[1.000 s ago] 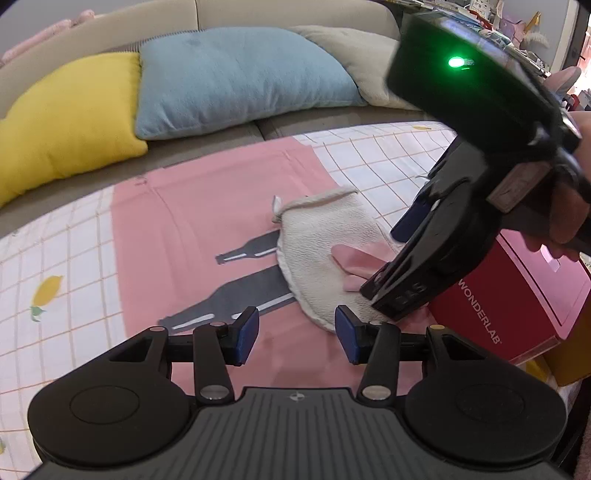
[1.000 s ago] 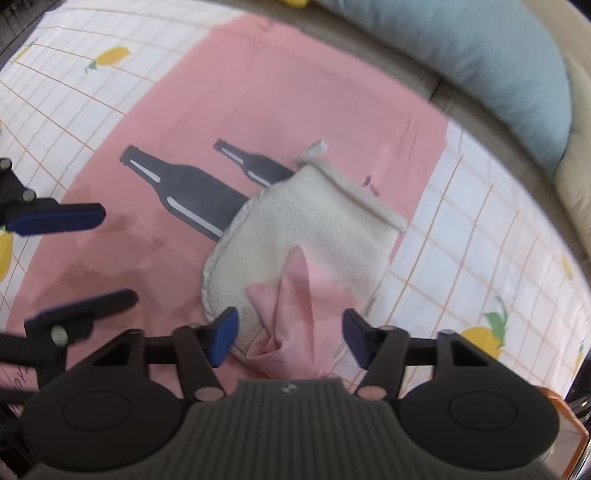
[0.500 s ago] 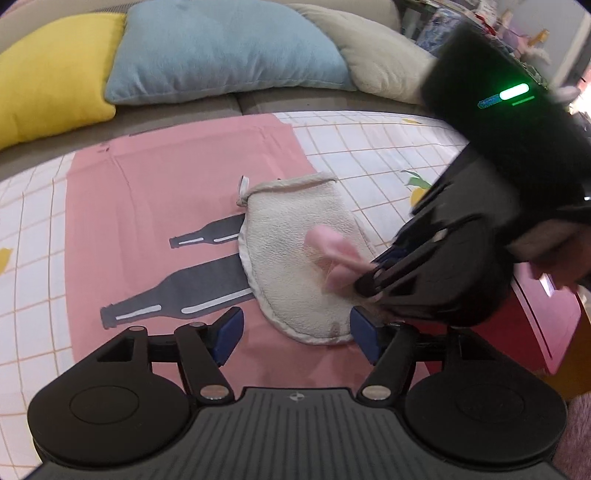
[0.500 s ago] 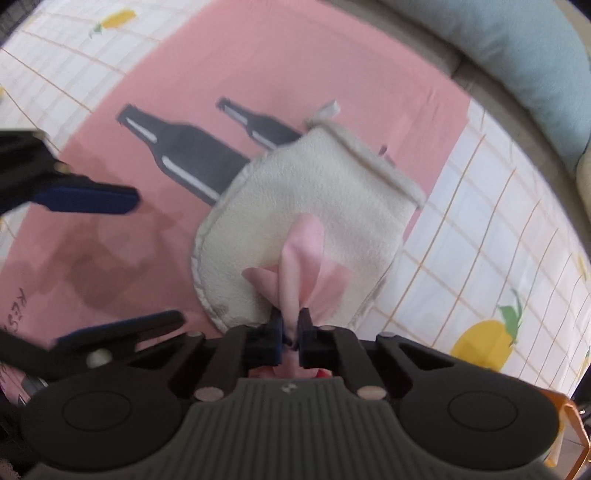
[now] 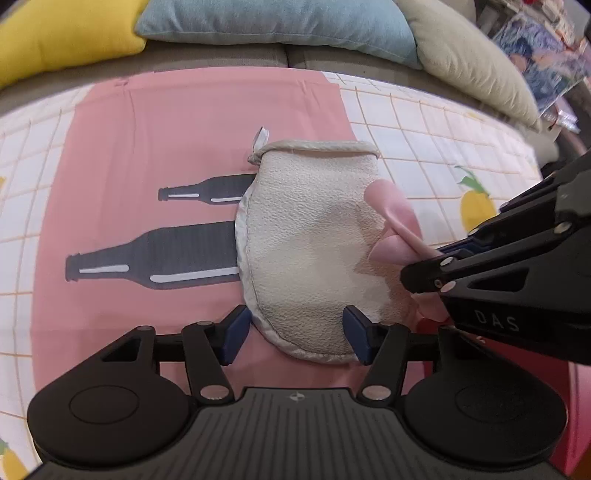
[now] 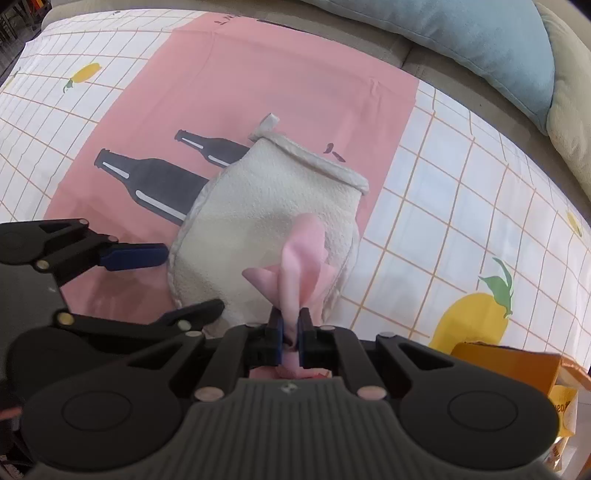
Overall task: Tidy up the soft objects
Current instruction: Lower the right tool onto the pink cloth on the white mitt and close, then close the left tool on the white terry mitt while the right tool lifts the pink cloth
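Cream mitt (image 5: 306,251) lies flat on the pink panel of the printed cloth (image 5: 166,122), directly ahead of the left gripper (image 5: 293,334). Left wrist view: the mitt's rounded end sits between the two blue pads (image 5: 236,332), which do not press on it; the jaws are closing. The mitt's cuff points away from the claw, toward the cushions (image 5: 280,22). To the right of the claw, the right gripper (image 5: 448,254) reaches in over the mitt's right edge, clamped on a pink cloth (image 5: 393,221) that is bunched above the mitt.

Right wrist view: the right gripper (image 6: 290,326) is clenched on the pink cloth (image 6: 301,258), whose folds stand up just ahead of the pads. The mitt (image 6: 258,229) lies beyond and slightly left of this claw, under the cloth. The left gripper (image 6: 166,280) enters from the left, its fingers straddling the mitt's near end. An orange box (image 6: 517,369) sits at the lower right.
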### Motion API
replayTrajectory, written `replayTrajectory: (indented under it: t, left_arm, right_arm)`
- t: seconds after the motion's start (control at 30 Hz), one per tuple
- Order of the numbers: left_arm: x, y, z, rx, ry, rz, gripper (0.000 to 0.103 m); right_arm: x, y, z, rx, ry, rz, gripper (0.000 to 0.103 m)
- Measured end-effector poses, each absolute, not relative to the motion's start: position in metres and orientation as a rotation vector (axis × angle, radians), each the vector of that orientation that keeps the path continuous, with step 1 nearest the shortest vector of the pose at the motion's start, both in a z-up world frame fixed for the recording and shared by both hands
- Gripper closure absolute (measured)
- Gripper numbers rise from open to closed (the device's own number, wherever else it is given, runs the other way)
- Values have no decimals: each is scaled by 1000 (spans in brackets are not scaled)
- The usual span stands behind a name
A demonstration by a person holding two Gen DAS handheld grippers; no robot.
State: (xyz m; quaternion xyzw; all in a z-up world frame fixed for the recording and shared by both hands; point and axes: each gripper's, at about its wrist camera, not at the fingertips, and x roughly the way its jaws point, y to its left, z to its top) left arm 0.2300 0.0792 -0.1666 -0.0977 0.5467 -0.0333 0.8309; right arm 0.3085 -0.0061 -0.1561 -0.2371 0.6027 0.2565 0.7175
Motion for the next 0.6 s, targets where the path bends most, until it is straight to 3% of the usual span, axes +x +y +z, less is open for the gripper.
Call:
replayTrajectory:
  t: [0.1,0.17,0.3,0.6]
  left_arm:
    - [230,67,-167,-123,1160,-16,56]
    - [227,63,-167,-105,1145,7,59]
    - [224,59,-166,-114,1133,10,84]
    - [204,63,-141,-112,1038,26,88]
  right_arm:
    - [309,-12,-155,-497,1334,564,98]
    - [310,-15,-154,-474,1333,555,98]
    - [309,-17,-152,-447,1319,546,98]
    - [299,-23,-133,-387,1231,557,98]
